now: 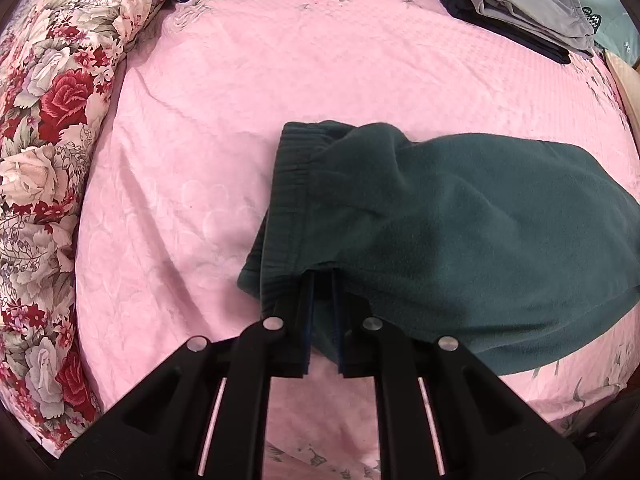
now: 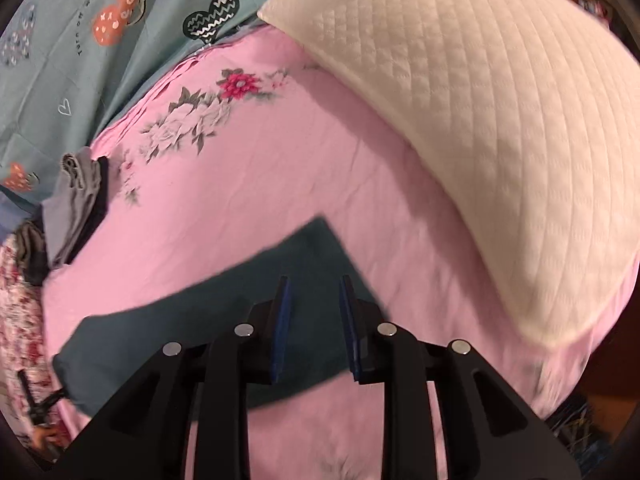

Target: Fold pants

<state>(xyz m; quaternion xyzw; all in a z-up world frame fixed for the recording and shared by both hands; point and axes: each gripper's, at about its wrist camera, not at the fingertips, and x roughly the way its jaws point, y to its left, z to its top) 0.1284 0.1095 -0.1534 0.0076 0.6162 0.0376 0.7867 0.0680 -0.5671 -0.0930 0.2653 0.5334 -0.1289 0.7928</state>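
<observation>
Left gripper (image 1: pixel 323 280) pinches the folded green pants (image 1: pixel 460 240) near the waistband; fingertips hidden under fabric. Right gripper (image 2: pixel 314 286) hovers parted, empty, above the pants' blurred far end on the pink bed (image 2: pixel 260 200).

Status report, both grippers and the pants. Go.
Left gripper shut on dark green pants near waistband. Right gripper open, above pants' far end, gripping nothing. Pants partly folded on pink bedsheet. Nothing in the way.

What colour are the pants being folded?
Dark teal green; the pants show best in the left wrist view, where the left gripper grips them.
</observation>
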